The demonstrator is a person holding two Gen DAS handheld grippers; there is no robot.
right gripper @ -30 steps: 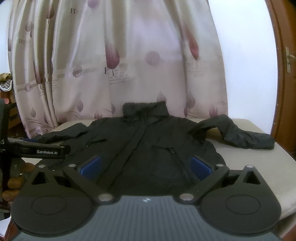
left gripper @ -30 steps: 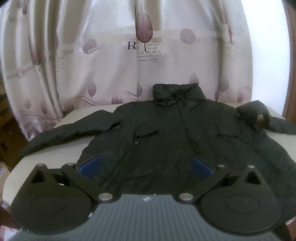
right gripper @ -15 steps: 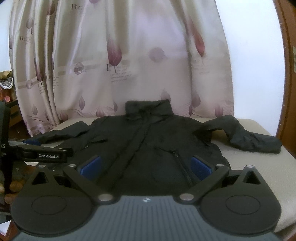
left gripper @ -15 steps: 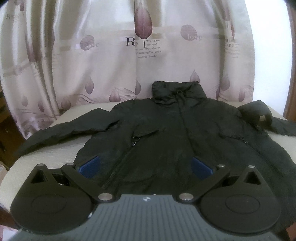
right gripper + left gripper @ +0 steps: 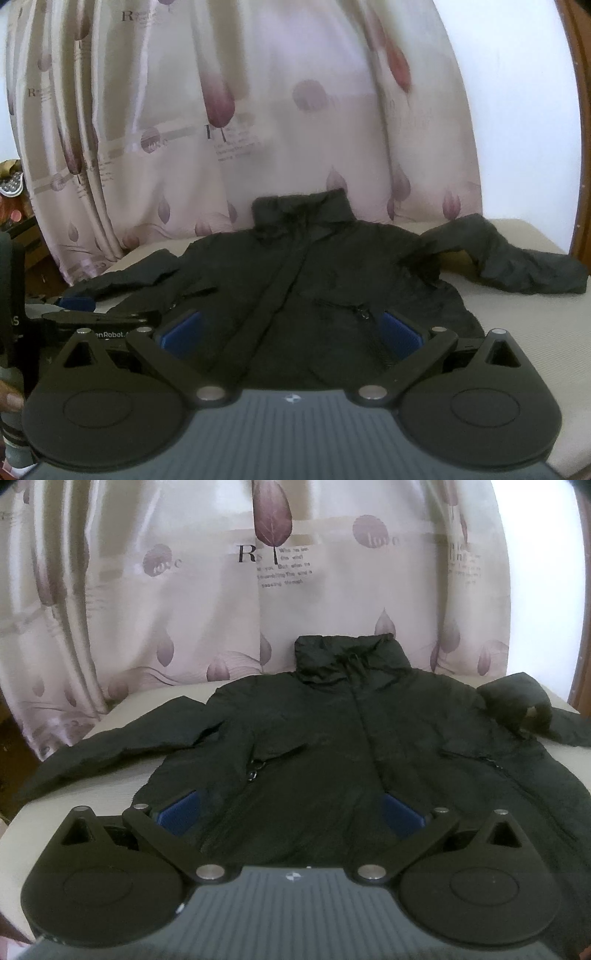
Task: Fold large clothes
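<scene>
Jacket (image 5: 332,746) flat on the table (image 5: 110,786), front up, sleeves spread. Left gripper (image 5: 291,812) and right gripper (image 5: 291,330) both released, empty — grab sleeve cuffs first, fold inward.

The left gripper (image 5: 291,814) was held level, its blue-padded jaws spread wide and empty. The right gripper (image 5: 291,332) matched it, wide apart, with the left one just beside it.
</scene>
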